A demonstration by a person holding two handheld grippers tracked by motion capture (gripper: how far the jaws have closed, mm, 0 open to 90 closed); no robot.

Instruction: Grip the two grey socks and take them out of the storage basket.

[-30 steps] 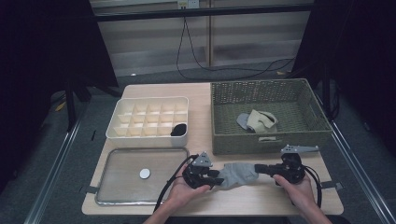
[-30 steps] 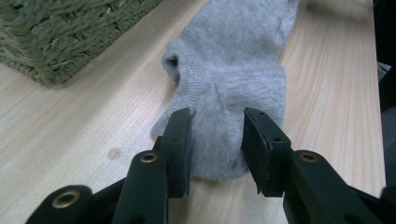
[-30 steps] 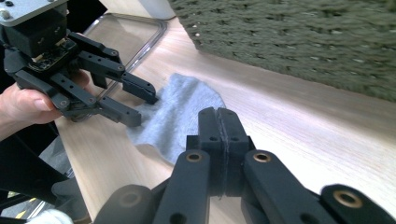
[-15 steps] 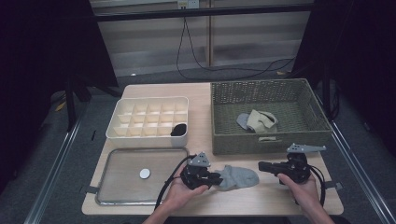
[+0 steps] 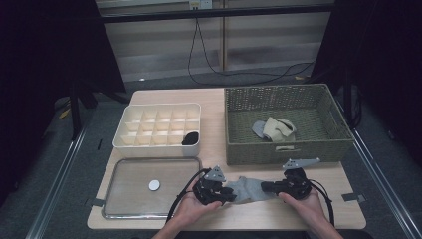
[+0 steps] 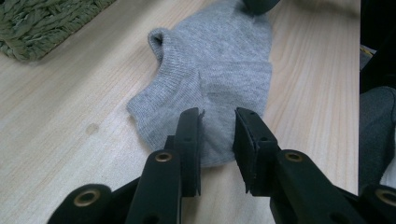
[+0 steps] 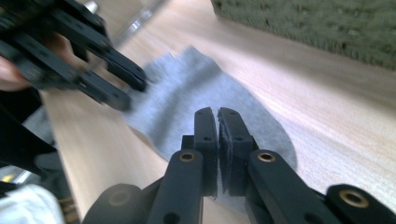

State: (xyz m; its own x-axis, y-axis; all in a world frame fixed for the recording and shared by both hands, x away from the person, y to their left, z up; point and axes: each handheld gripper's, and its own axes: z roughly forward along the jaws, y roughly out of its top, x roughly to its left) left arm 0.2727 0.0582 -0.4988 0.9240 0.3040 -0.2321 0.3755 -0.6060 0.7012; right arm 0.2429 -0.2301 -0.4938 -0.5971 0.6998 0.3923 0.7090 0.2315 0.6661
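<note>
A grey sock (image 5: 247,189) lies flat on the wooden table near its front edge, between my two grippers. My left gripper (image 5: 230,195) points right at the sock's left end. In the left gripper view its jaws (image 6: 217,116) stand a little apart over the hem of the sock (image 6: 219,70); they have just been opening, and the pads press on nothing. My right gripper (image 5: 263,187) points left at the other end. In the right gripper view it (image 7: 218,112) is shut above the sock (image 7: 187,88), with no fabric visibly pinched. The left gripper (image 7: 132,92) shows blurred beyond.
A wicker basket (image 5: 283,149) behind the sock holds beige and grey socks (image 5: 272,129). At the back left, a white divided box (image 5: 129,142) has a black item (image 5: 190,138) in one cell. A metal tray (image 5: 129,199) with a white disc (image 5: 155,185) lies at the front left.
A second ago the sock was stretched between both grippers. The right gripper then drew off to the right, leaving the sock, and has now come back left over its end.
</note>
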